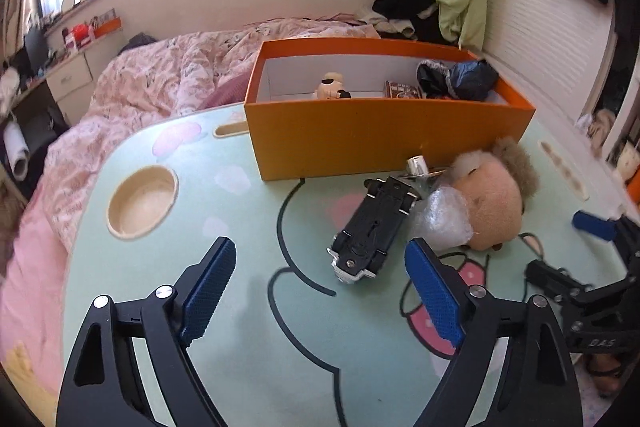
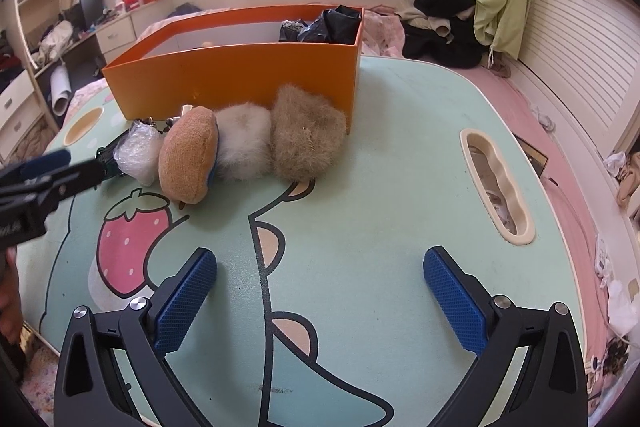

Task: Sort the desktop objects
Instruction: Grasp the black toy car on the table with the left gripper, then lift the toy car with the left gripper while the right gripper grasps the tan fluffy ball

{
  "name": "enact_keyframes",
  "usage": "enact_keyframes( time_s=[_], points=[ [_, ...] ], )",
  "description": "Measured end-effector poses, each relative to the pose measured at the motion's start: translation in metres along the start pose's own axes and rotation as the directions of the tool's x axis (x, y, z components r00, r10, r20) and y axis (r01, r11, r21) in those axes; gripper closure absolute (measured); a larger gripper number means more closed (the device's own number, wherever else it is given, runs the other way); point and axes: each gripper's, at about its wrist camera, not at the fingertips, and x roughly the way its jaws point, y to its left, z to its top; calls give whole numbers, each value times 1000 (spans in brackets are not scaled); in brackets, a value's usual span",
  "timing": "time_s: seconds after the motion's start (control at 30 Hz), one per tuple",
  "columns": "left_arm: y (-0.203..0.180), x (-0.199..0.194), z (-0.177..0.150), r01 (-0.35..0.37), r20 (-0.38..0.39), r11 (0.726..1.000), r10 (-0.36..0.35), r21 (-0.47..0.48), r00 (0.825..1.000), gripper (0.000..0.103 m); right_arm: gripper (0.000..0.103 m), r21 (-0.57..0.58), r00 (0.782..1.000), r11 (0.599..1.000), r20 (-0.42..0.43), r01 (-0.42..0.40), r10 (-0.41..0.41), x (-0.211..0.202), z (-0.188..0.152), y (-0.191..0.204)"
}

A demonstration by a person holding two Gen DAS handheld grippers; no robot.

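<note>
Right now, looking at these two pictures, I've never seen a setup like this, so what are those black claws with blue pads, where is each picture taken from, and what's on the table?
The claws are two hand-held grippers; a person carries one in each hand. Each has a camera looking forward along its two fingers, which gives the two bulging views.

One picture comes from the left gripper, the other from the right gripper. Both stand open and hold nothing.

They hover over a pale green table printed with cartoons, set beside a bed. On it stands an orange box that already holds a small figure, a small printed box and a dark bundle.

In front of the box lie a black toy car on its roof, a wad of clear wrap, a shiny metal piece and a plush toy with furry parts.
</note>
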Motion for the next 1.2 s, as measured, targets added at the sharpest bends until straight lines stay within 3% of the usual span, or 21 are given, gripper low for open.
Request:
enact_keyframes(
  time_s=[0.07, 0.2, 0.27, 0.3, 0.4, 0.53, 0.67, 0.73, 0.87, 1.03, 1.1, 1.2],
  points=[
    [-7, 5, 9, -31, 4, 996, 30, 88, 1000, 16, 0, 1, 1000, 1000, 1, 1, -1, 0, 0, 0],
    [-17, 16, 19, 127, -58, 980, -120, 150, 991, 18, 0, 3, 1000, 1000, 3, 3, -3, 0, 0, 0],
    [-20, 27, 23, 161, -93, 974, -147, 160, 985, 35, 0, 3, 1000, 1000, 3, 2, -2, 0, 0, 0],
    [-20, 34, 25, 156, -110, 976, -140, 152, 984, 50, 0, 4, 1000, 1000, 3, 2, -2, 0, 0, -1],
    [-15, 36, 30, 176, -101, 979, -166, 106, 981, 73, 0, 5, 1000, 1000, 4, 3, -3, -1, 0, -1],
    [-11, 20, 24, 198, -72, 977, -192, 78, 979, 73, 0, 8, 1000, 1000, 8, -4, 4, -1, 0, -1],
    [-1, 1, 2, 194, -35, 981, -193, 26, 981, 73, 1, 102, 992, 988, 63, -116, 110, -10, 2, -22],
    [4, -8, -11, 180, -16, 984, -180, 2, 984, 73, 3, 156, 990, 980, 86, -127, 115, -14, 7, -34],
    [11, -19, -24, 168, 7, 986, -167, -23, 986, 73, 16, 198, 992, 973, 67, -119, 107, -10, 31, -46],
    [12, -26, -22, 165, 39, 986, -164, -25, 986, 73, 21, 295, 988, 943, 50, -156, 148, 5, 58, -57],
    [11, -25, -21, 173, 42, 985, -172, -25, 984, 73, 28, 305, 988, 941, 21, -149, 150, 14, 66, -57],
    [9, -25, -23, 181, 41, 983, -180, -15, 983, 73, 47, 302, 984, 940, -27, -159, 175, 28, 70, -51]
  ],
)
